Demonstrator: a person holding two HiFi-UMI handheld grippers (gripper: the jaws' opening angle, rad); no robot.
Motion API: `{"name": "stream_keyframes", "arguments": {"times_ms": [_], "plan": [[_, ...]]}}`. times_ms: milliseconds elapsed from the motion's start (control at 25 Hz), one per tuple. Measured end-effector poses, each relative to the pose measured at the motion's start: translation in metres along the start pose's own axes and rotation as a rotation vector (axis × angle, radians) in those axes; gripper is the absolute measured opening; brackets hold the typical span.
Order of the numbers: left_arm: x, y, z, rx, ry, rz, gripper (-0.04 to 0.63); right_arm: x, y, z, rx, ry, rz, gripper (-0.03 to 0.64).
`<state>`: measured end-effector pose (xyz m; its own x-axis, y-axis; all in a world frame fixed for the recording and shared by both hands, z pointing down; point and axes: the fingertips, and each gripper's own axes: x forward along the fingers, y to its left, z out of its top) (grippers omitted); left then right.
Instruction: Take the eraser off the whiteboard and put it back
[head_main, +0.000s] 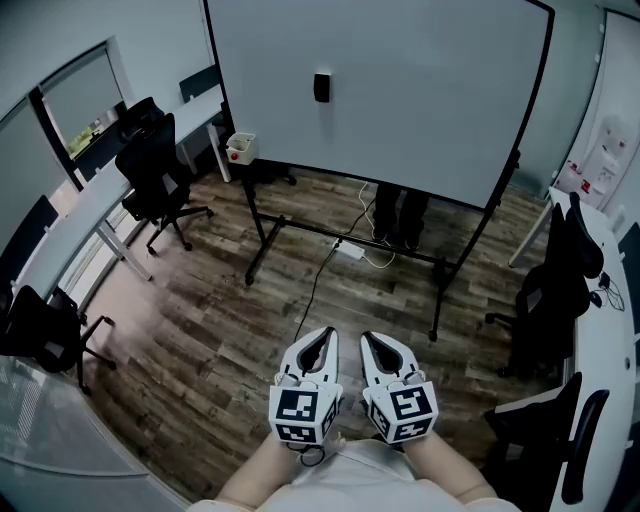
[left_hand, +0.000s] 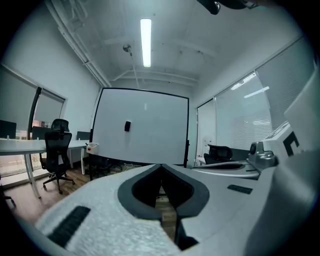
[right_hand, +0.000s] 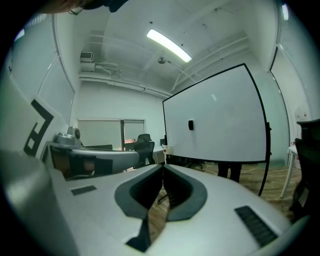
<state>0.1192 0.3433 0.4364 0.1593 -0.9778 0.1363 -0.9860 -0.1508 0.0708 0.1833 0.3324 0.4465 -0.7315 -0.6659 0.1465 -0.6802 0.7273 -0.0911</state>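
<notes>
A small black eraser clings to the upper left part of a large white whiteboard on a black wheeled stand. The eraser also shows on the board in the left gripper view, and the eraser in the right gripper view. My left gripper and right gripper are held side by side close to my body, well short of the board. Both point toward it, shut, with nothing between their jaws.
Black office chairs stand by white desks at the left; another chair and desk sit at the right. A small white box stands left of the board. A cable and power strip lie under the stand on the wood floor.
</notes>
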Motion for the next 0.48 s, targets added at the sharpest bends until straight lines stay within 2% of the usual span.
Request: {"name": "stream_keyframes", "arguments": {"times_ms": [240, 480], "plan": [[0.016, 0.03, -0.011, -0.048, 0.031, 0.012, 0.017, 0.034, -0.002, -0.009, 0.013, 0.035, 0.012, 0.028], [0.065, 0.063, -0.009, -0.036, 0.03, 0.064, 0.018, 0.091, -0.033, -0.007, 0.017, 0.04, 0.047, 0.028]]}}
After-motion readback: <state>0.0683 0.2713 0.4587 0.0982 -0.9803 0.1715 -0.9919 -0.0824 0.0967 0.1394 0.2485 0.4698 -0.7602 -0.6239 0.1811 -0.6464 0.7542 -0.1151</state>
